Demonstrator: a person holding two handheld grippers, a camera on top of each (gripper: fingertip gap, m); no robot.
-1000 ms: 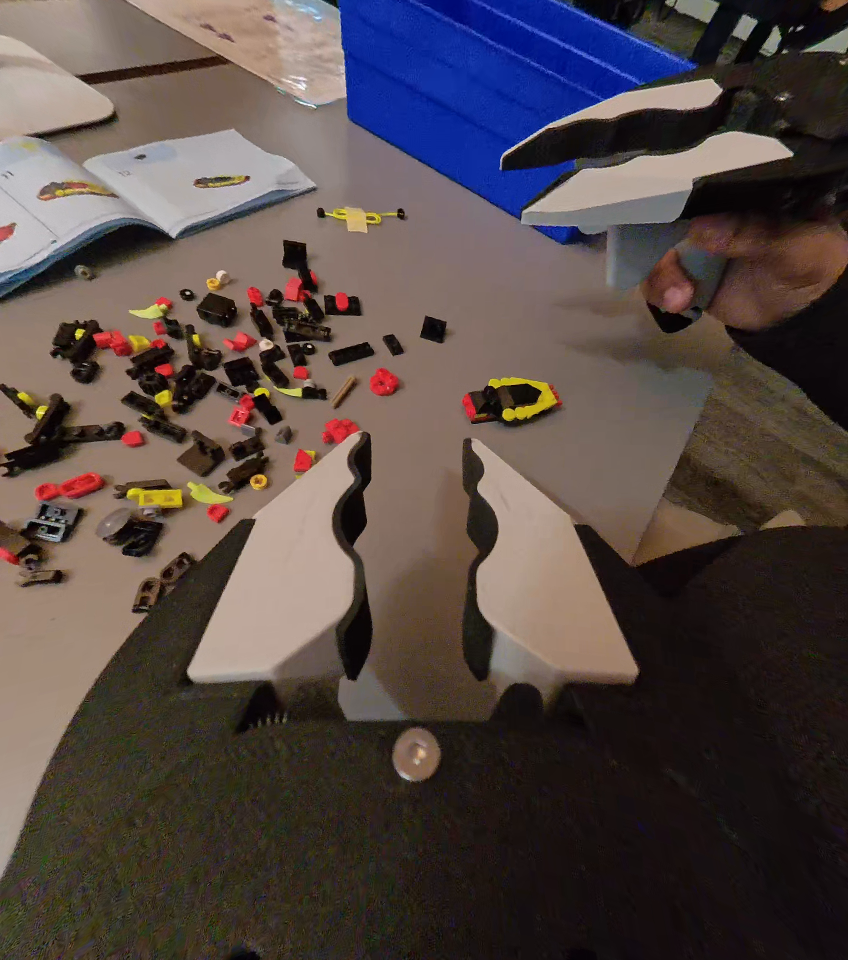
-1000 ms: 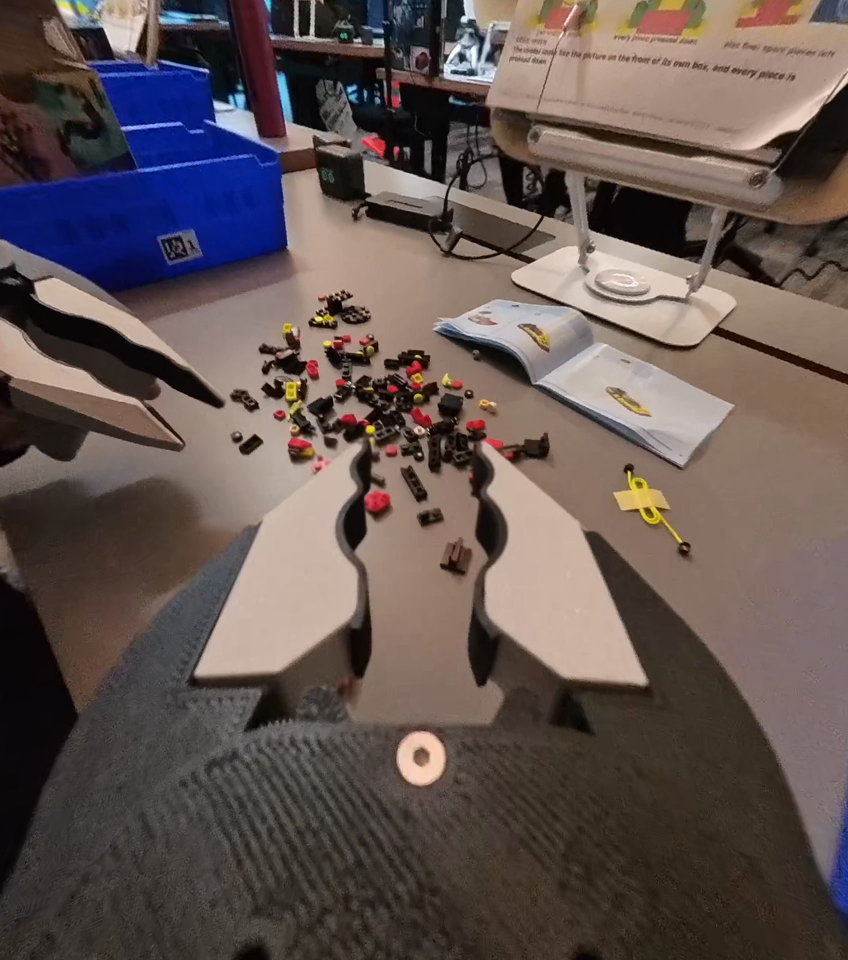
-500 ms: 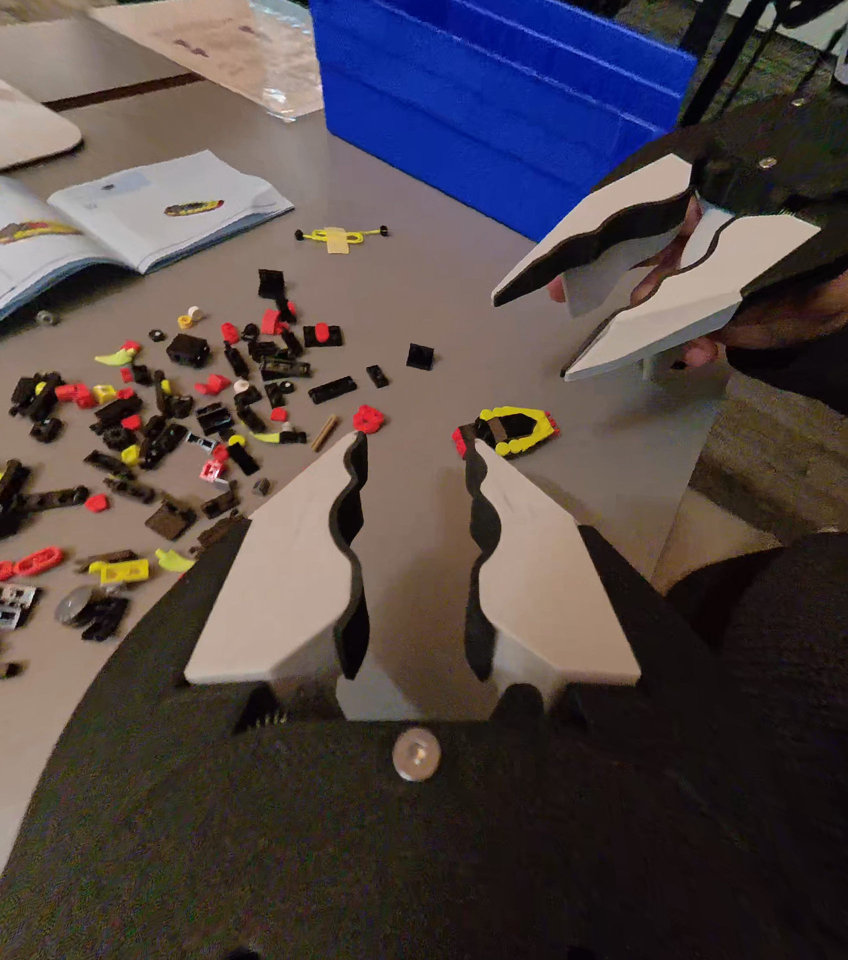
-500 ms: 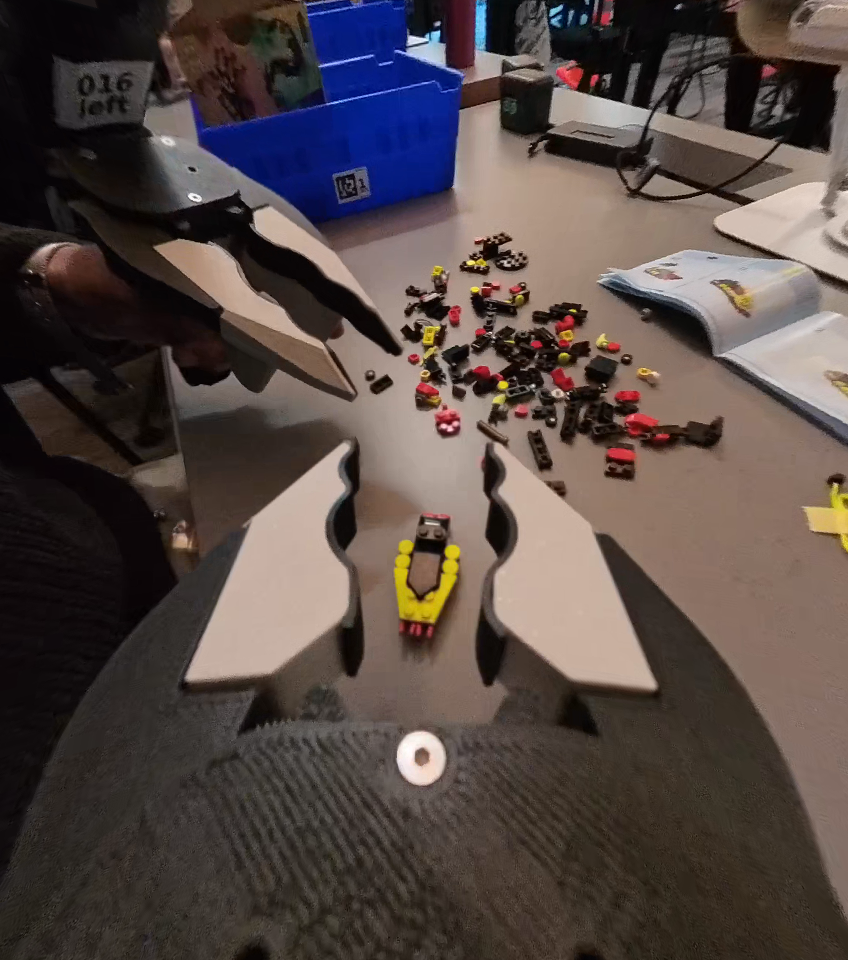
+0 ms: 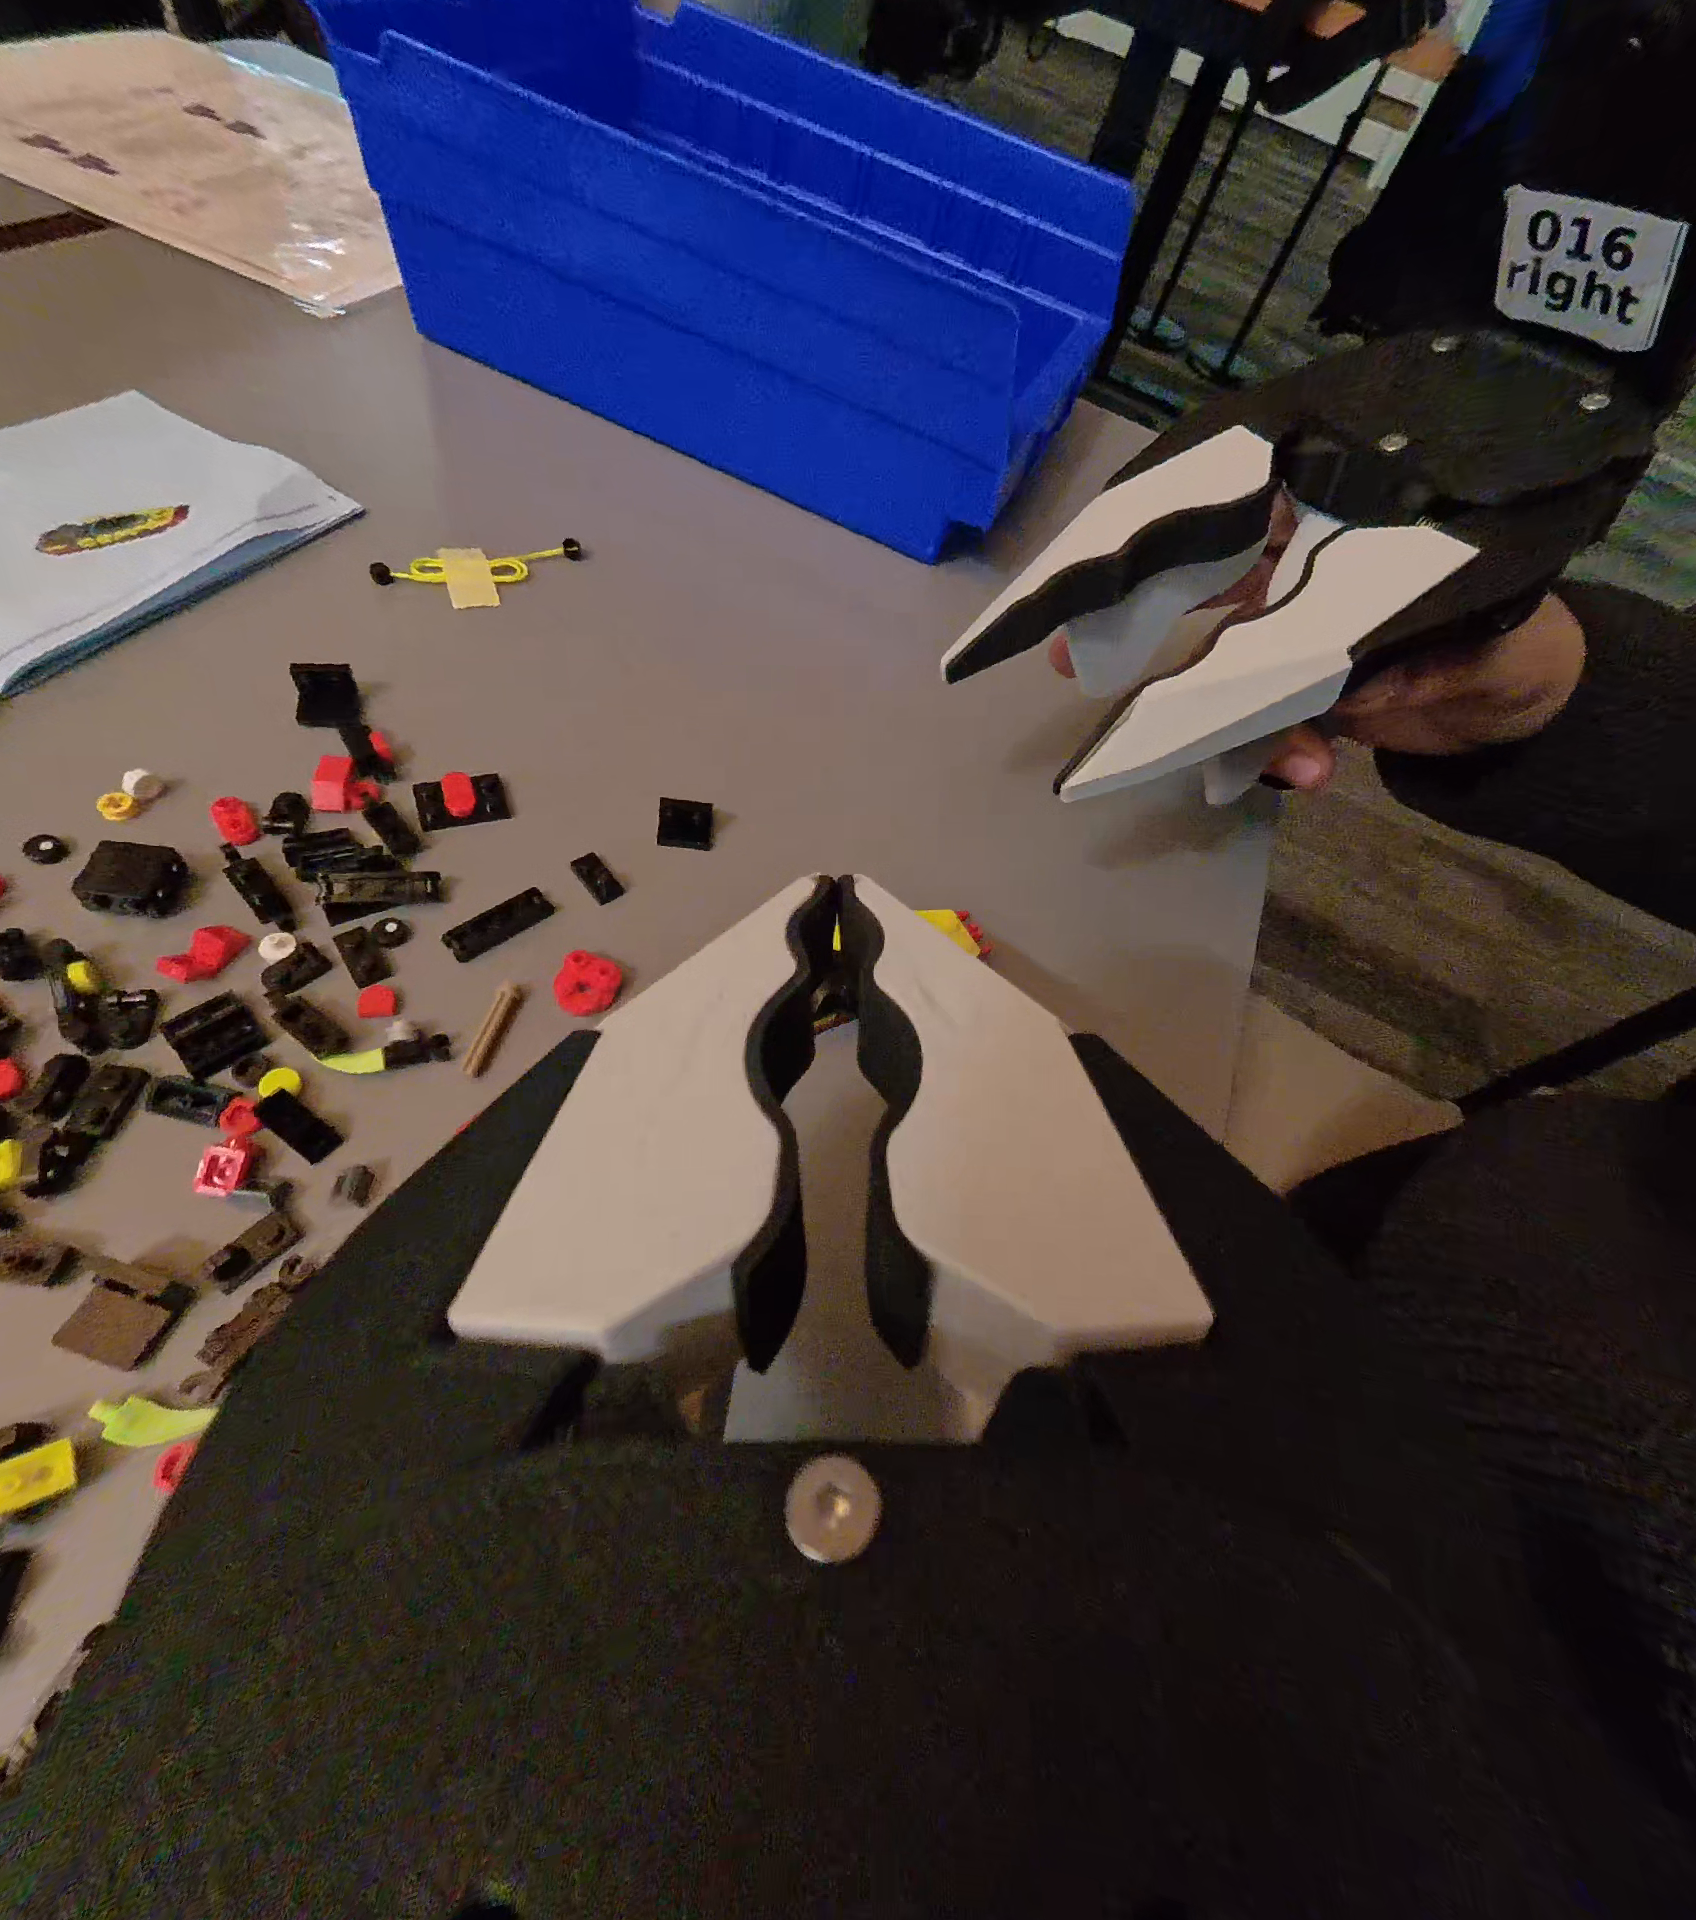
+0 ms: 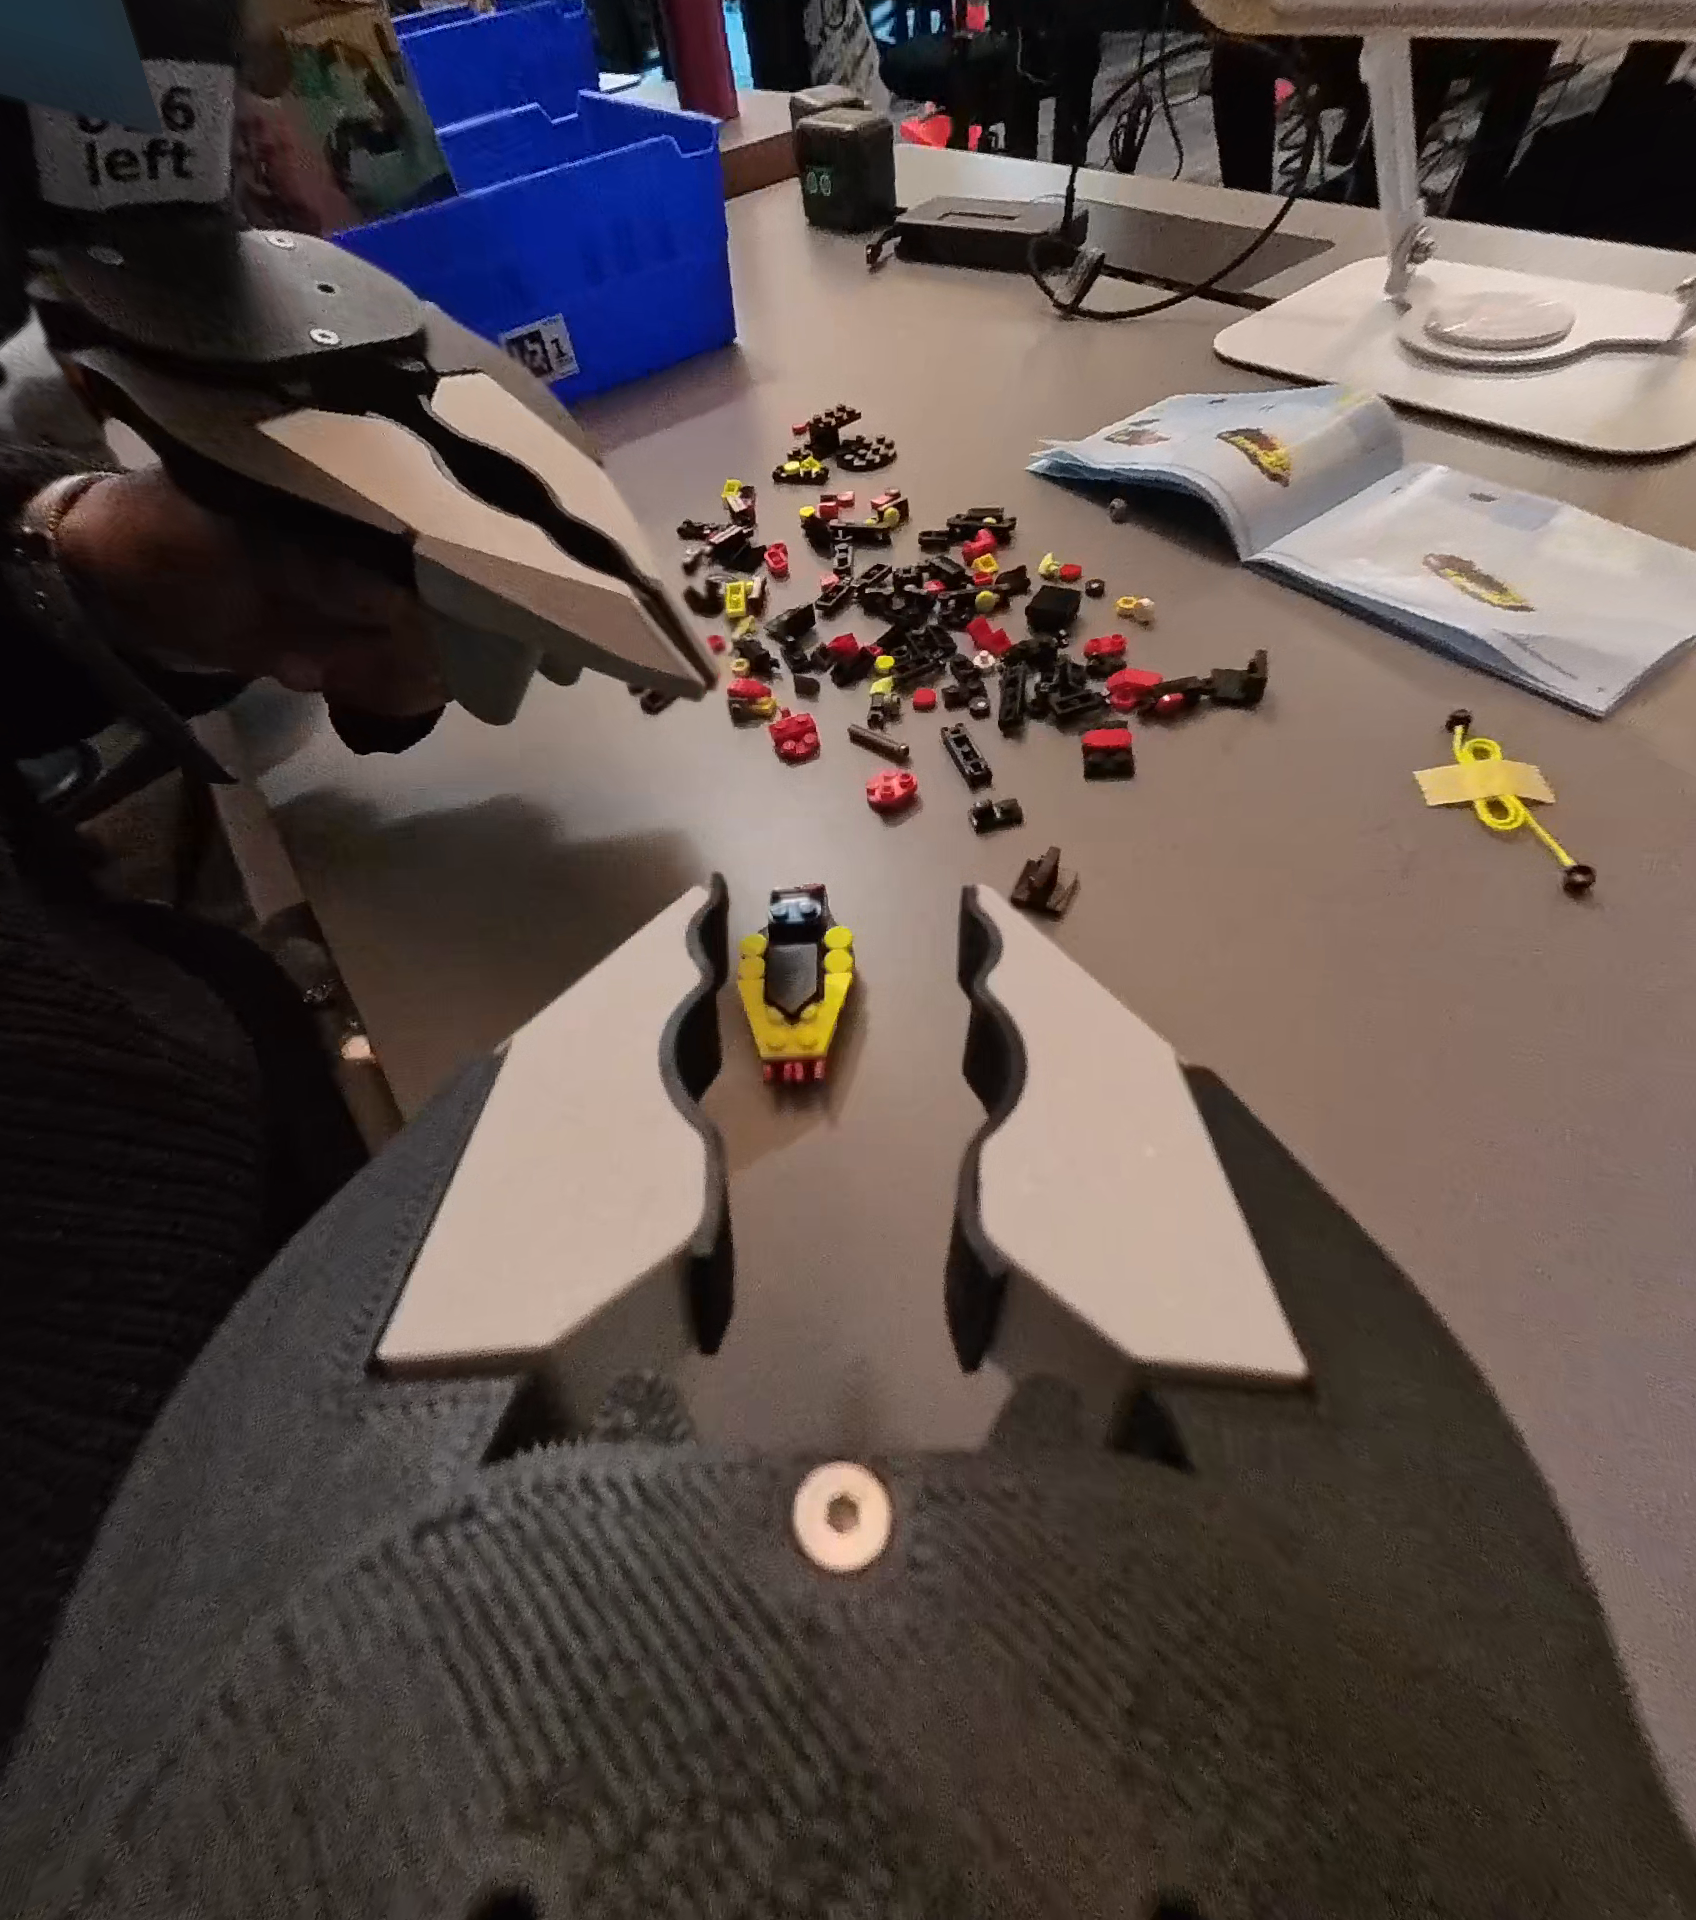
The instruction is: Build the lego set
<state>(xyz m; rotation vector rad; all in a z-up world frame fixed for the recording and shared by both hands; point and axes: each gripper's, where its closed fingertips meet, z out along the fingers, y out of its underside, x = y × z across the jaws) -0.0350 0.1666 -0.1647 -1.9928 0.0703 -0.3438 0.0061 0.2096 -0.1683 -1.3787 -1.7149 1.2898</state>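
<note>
Two claws over a tabletop corner, small brick boat between them

The left claw [image 5: 836, 885] is pressed together on nothing, above the yellow-and-black brick boat [image 6: 797, 987]; the right claw [image 6: 839, 904] is spread, straddling the boat without touching it. Loose bricks [image 6: 937, 634] lie beyond; bare tabletop [image 6: 1343, 1039] to the right; the tabletop edge [image 5: 1259, 997] near.

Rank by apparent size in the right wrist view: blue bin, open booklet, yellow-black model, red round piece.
1. open booklet and blue bin: similar, bin partly hidden, so unranked
2. yellow-black model, nearest the camera
3. red round piece
</note>
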